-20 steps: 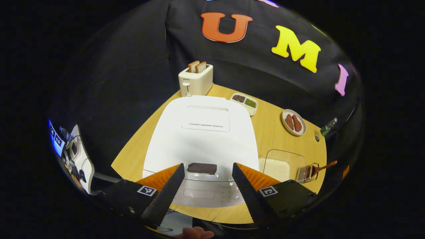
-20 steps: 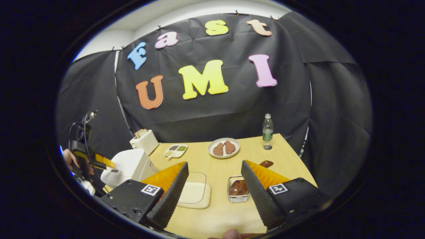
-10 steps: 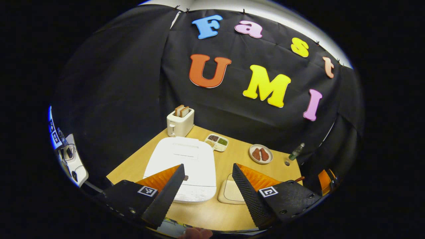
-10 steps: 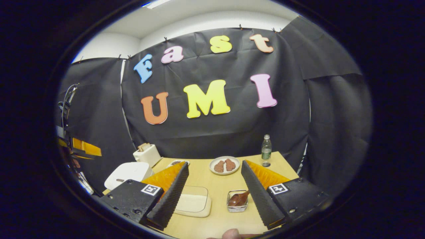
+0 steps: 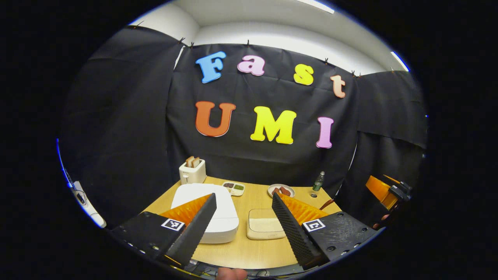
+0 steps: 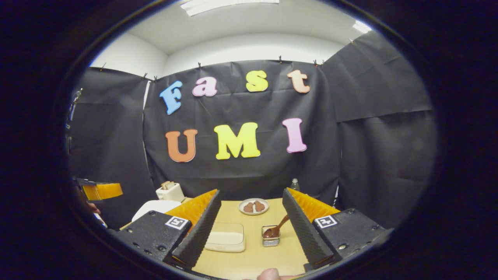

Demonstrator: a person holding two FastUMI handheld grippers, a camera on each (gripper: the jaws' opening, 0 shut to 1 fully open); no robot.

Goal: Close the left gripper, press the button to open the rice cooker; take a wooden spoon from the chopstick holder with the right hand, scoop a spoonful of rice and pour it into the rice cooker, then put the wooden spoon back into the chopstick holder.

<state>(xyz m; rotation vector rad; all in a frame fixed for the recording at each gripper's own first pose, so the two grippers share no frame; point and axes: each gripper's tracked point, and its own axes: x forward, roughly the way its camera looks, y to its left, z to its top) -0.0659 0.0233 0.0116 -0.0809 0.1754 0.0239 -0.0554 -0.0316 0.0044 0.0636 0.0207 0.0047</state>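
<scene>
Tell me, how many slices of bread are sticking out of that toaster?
2. Both slices stand side by side in the top slots of the toaster, at the table's far left corner behind the rice cooker; nothing suggests more are hidden.

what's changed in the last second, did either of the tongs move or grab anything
Both tongs pulled back and up from the table. The left tongs, which hung close above the closed white rice cooker, now sit well back from it. The right tongs drew away from the wire chopstick holder. Nothing was grabbed or let go. Both stay open and empty, the lid stays shut, and the wooden spoon stays in the holder.
</scene>
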